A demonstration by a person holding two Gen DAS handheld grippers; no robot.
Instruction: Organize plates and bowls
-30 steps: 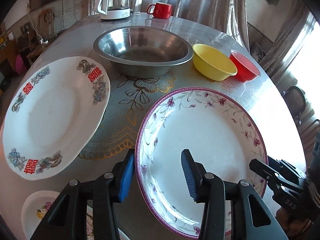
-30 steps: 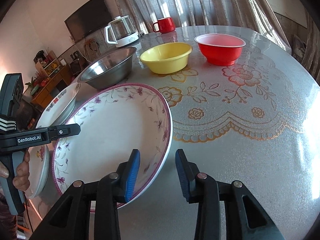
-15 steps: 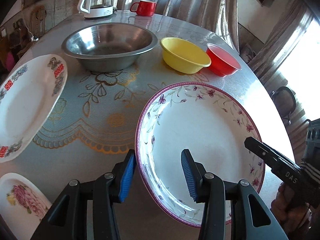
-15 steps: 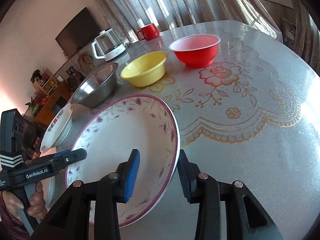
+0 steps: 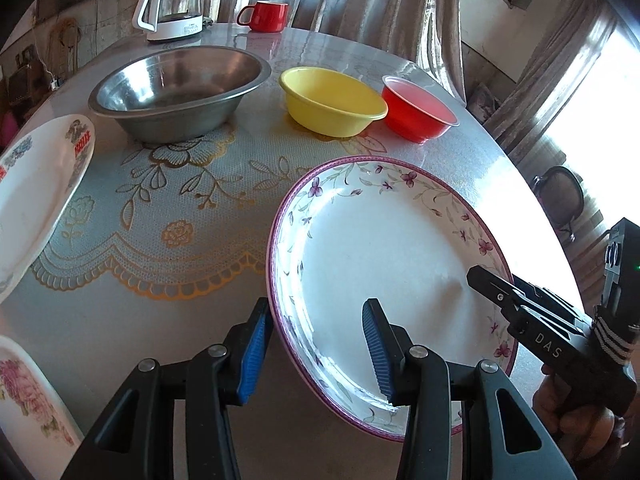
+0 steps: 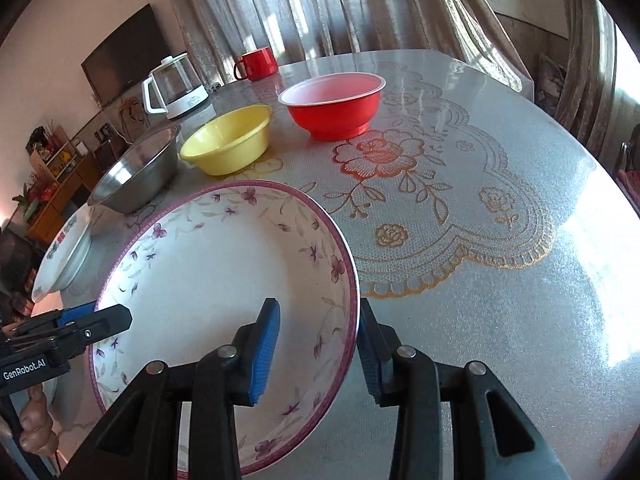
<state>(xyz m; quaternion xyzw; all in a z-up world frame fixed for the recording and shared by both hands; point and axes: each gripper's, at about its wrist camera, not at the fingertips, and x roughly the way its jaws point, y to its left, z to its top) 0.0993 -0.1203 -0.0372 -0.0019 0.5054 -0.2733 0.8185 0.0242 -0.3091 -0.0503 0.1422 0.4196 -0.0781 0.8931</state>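
We are in the step of carrying the large round white plate with the purple rim and small violet flowers (image 5: 384, 264), which we hold from two sides, tilted above the round bench with the gold-patterned lace cover (image 5: 168, 216). The left gripper (image 5: 316, 352) has its blue fingers (image 5: 252, 356) partly open around the near left rim, one finger under the plate and one over it, and they seem to press on the rim. The right gripper (image 6: 318, 354) does the same at the right rim, its fingers (image 6: 266, 354) also partly closed on the edge. We judge that the plate must next go onto one of the other plates, so both hands must move together and keep it level, or the rim may slip. The left wrist view shows what the other cannot: the white plate with red characters and blue flowers (image 5: 36, 196) seen from above, and a smaller white plate with a pink flower (image 5: 24, 392) at the near corner. The right wrist view shows the first of these only as a thin edge (image 6: 60, 260). Both views show the steel basin (image 5: 176, 88), the yellow plastic bowl (image 5: 332, 100) and the red plastic bowl (image 5: 418, 114) standing in a row, well apart from the plate.
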